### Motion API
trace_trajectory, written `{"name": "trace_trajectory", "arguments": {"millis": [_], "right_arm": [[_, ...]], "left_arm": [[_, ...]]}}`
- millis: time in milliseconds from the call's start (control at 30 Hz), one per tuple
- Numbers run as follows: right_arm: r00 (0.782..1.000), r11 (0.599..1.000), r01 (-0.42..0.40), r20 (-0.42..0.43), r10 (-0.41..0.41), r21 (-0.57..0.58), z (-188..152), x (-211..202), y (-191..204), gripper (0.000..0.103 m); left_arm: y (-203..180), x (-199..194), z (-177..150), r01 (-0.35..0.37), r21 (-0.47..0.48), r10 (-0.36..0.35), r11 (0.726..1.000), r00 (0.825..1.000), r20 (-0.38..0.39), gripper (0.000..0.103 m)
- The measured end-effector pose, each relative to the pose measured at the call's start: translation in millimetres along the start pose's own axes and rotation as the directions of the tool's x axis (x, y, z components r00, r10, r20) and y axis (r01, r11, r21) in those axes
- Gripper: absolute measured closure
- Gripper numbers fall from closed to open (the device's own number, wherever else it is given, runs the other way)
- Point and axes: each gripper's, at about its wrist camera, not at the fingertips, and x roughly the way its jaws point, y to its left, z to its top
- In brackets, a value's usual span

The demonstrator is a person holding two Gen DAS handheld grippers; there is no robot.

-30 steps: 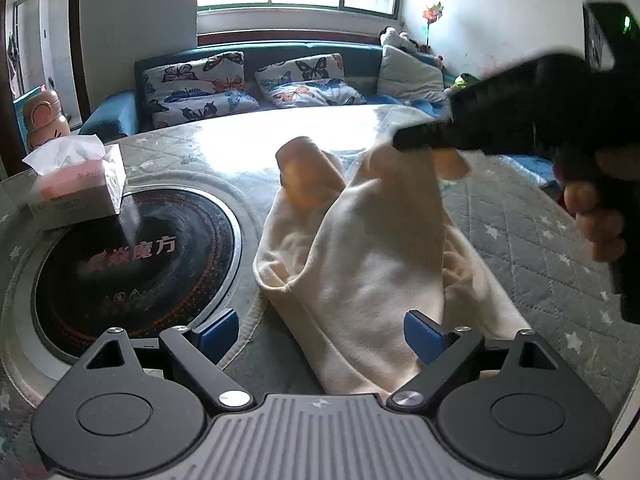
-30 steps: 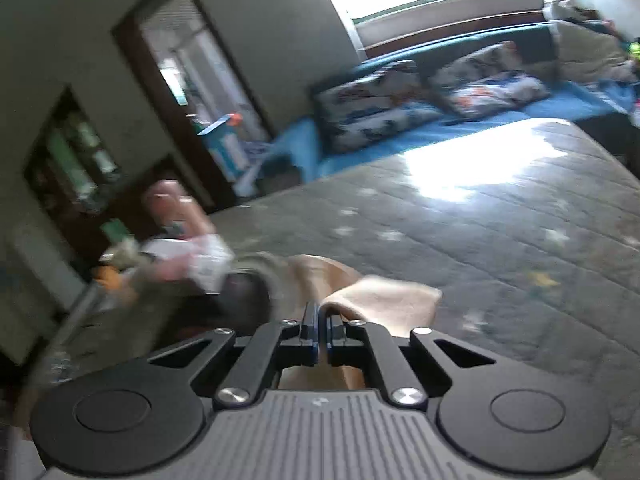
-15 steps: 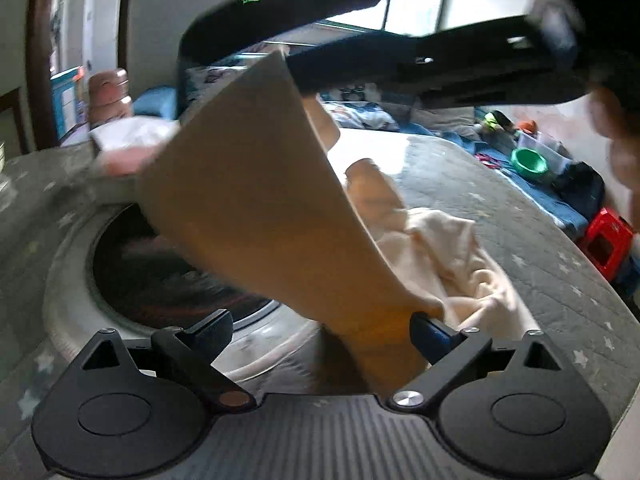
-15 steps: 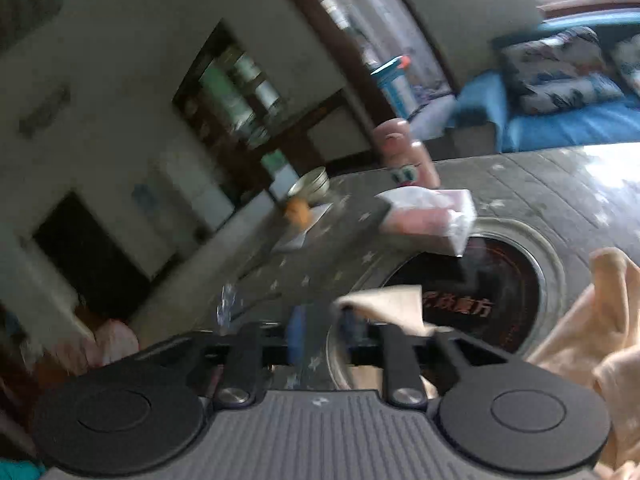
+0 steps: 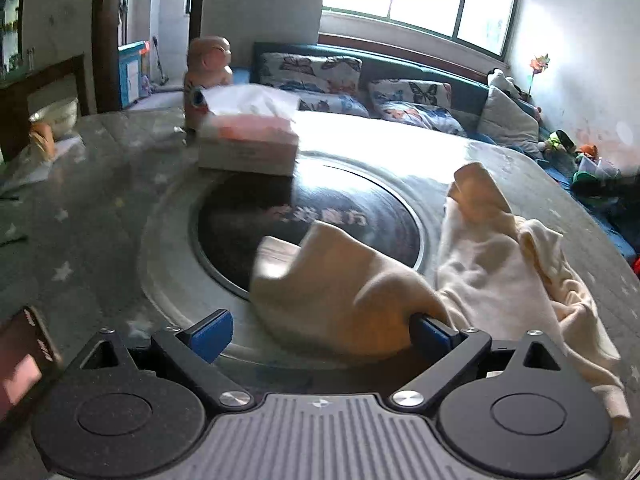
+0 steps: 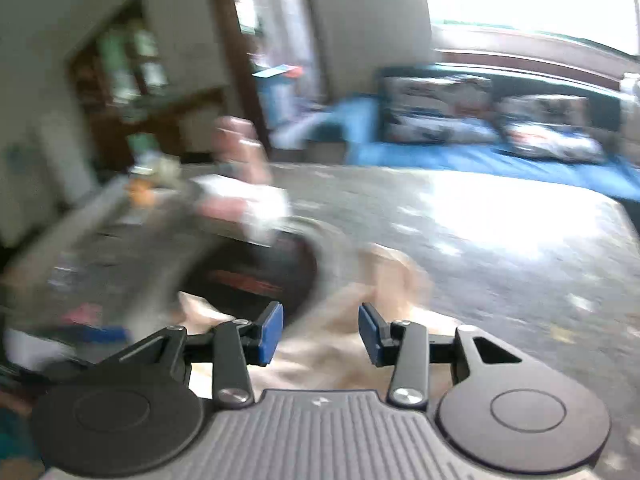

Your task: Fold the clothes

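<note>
Both the left gripper (image 5: 320,330) and right gripper (image 6: 320,334) hover spread wide over the cream garment (image 5: 500,264).

The left gripper (image 5: 322,330) was held low and level with its jaws spread wide, the blue pads (image 5: 212,334) well apart and nothing clamped between them. The right gripper (image 6: 320,334) was likewise parted, its blue pads (image 6: 270,332) separated by a clear gap; its view was smeared by motion blur.
</note>
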Motion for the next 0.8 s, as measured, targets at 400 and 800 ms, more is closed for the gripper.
{"name": "trace_trajectory", "arguments": {"millis": [400, 800], "right_arm": [[0.978, 0.967, 0.206, 0.011, -0.206, -0.149, -40.9, 50.5, 2.1, 0.058], [0.886, 0.886, 0.462, 0.016, -0.463, 0.035, -59.8, 31.4, -60.0, 0.073]], "left_arm": [[-33.6, -14.2, 29.6, 0.027, 0.078, -0.033, 0.997, 0.997, 0.072, 0.006], [-43.5, 43.5, 11.0, -0.008, 0.172, 0.022, 0.985, 0.996, -0.082, 0.006]]}}
